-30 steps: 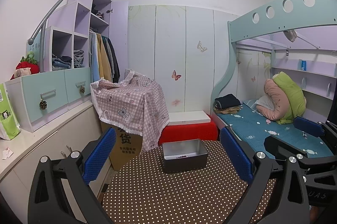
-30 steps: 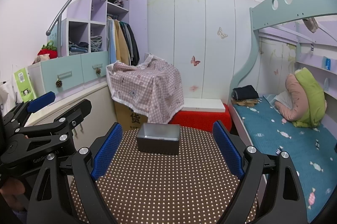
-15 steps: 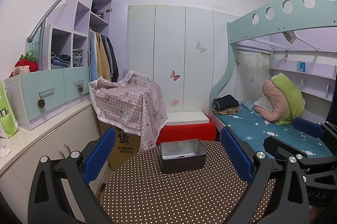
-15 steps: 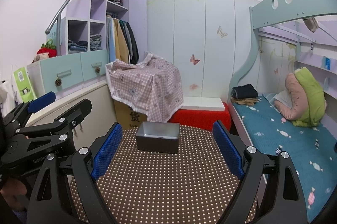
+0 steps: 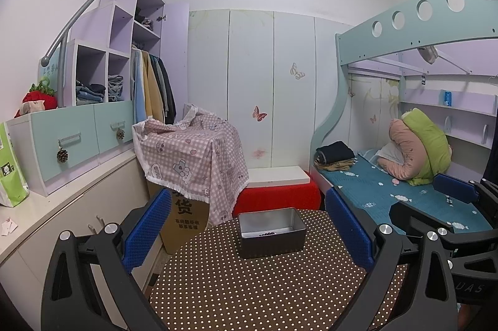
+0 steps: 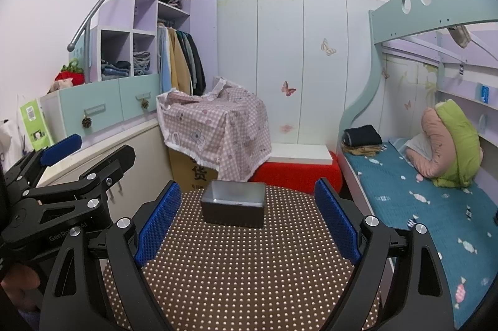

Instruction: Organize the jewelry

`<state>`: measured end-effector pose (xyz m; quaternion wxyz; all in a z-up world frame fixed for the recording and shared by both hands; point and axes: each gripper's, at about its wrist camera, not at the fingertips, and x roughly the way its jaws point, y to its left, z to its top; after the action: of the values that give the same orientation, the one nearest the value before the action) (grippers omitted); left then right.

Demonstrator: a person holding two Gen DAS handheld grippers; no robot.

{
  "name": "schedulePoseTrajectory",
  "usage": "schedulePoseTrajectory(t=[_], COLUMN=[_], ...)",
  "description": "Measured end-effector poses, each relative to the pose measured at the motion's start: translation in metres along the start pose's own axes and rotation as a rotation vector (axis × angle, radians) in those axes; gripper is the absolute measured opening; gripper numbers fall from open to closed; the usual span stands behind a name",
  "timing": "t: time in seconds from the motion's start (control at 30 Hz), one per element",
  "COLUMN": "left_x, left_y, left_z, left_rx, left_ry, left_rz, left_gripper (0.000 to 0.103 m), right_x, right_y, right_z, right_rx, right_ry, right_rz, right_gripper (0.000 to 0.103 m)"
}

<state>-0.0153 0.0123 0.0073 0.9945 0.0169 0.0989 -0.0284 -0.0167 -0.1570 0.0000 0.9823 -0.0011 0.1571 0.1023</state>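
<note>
a dark metal box (image 5: 271,233) sits near the far edge of a round table (image 5: 264,287) covered in a brown cloth with white dots, and a few small dark beads (image 5: 264,235) lie inside it against the near wall. the left gripper (image 5: 246,233) hangs over the table with its blue pads spread wide and nothing between them. the right gripper (image 6: 246,220) is beside it, also spread wide and empty, pointing at the box. neither touches the box.
</note>
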Motion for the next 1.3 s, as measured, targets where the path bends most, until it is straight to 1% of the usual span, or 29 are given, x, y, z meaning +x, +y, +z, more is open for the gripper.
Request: schedulePoseTrajectory(t=[0.63,0.83,1.3], left_x=[0.0006,0.0024,0.0020], left_y=[0.0002,0.0048,0.0036], left_z=[0.0013,0.0065,0.0075], left_rx=[0.002,-0.013,0.001], left_ry=[0.000,0.010,0.002], left_rz=[0.002,-0.017,-0.005], left_gripper=[0.096,0.096,0.096], right_x=[-0.0006,-0.0029,-0.0037], right_y=[0.0002,0.0002,0.0004], right_z=[0.0001,0.0040,0.0032], right_rx=[0.001,0.005,0.005], right_ry=[0.000,-0.002,0.001], right_rz=[0.000,0.000,0.000], right_gripper=[0.085,0.085,0.085])
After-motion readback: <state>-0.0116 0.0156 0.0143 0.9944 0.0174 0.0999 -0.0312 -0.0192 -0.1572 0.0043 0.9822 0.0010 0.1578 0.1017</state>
